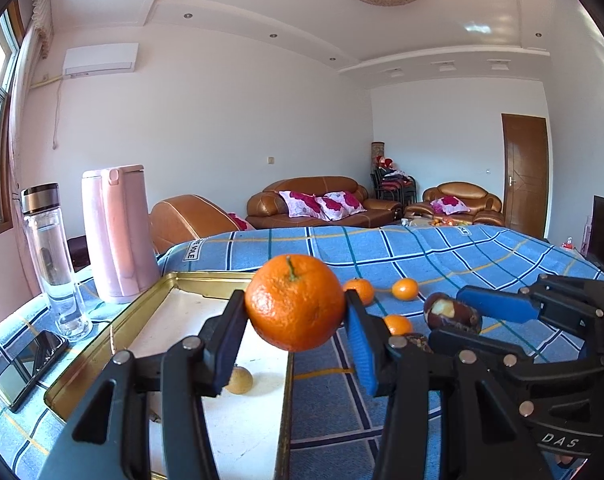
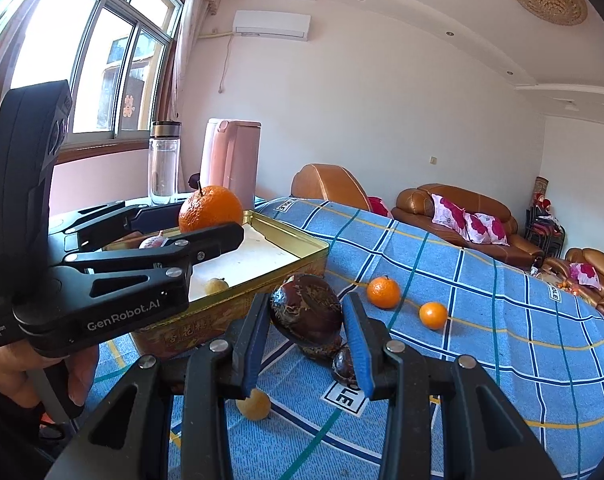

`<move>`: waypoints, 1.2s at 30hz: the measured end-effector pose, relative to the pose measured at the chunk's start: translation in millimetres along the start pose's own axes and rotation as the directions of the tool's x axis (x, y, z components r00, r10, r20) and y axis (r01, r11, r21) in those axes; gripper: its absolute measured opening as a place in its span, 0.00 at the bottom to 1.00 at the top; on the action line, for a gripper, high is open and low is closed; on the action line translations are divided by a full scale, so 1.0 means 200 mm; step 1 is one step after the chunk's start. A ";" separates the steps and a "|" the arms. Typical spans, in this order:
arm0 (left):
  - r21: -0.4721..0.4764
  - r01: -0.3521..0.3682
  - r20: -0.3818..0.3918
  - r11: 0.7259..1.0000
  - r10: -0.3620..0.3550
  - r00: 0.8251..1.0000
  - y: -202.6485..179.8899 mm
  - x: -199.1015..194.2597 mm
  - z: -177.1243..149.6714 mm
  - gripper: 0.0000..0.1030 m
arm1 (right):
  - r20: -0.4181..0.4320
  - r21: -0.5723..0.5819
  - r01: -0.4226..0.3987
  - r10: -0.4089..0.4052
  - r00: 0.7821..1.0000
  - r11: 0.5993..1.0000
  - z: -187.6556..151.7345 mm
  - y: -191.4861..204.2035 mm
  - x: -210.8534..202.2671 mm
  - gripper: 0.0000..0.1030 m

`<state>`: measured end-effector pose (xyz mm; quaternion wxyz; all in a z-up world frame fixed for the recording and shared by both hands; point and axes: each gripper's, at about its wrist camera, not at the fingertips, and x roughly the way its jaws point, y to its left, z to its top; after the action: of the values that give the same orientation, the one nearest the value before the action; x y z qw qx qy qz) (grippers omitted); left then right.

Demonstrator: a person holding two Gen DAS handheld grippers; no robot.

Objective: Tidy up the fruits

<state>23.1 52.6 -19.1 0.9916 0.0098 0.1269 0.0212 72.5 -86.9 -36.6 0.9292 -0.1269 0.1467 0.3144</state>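
My left gripper is shut on a large orange with a green stem, held just above the right rim of a gold tin tray. In the right wrist view that orange hangs over the tray in the left gripper. My right gripper is shut on a dark brown wrinkled fruit, above the blue checked cloth beside the tray. The left wrist view shows this fruit with a pale broken patch, in the right gripper. A small yellowish fruit lies in the tray.
Three small oranges lie on the cloth. More dark fruits and a yellowish one lie under my right gripper. A pink kettle, glass bottle and phone stand left of the tray. A hand holds the left gripper.
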 end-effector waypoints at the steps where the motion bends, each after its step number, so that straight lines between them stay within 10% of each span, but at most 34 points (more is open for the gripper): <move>1: -0.002 -0.003 -0.003 1.000 0.003 1.000 0.01 0.00 0.00 0.48 | 0.000 -0.002 -0.002 0.002 1.000 1.000 0.01 0.01 0.01 0.38; 36: -0.061 -0.158 -0.177 0.986 0.145 0.974 0.40 0.12 -0.06 0.48 | -0.067 -0.097 -0.142 0.136 0.988 0.985 0.17 0.30 0.34 0.38</move>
<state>40.7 134.0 -33.8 0.9722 -0.0195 0.2099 0.1021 93.5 7.5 -36.7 0.8926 -0.1730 0.1671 0.3814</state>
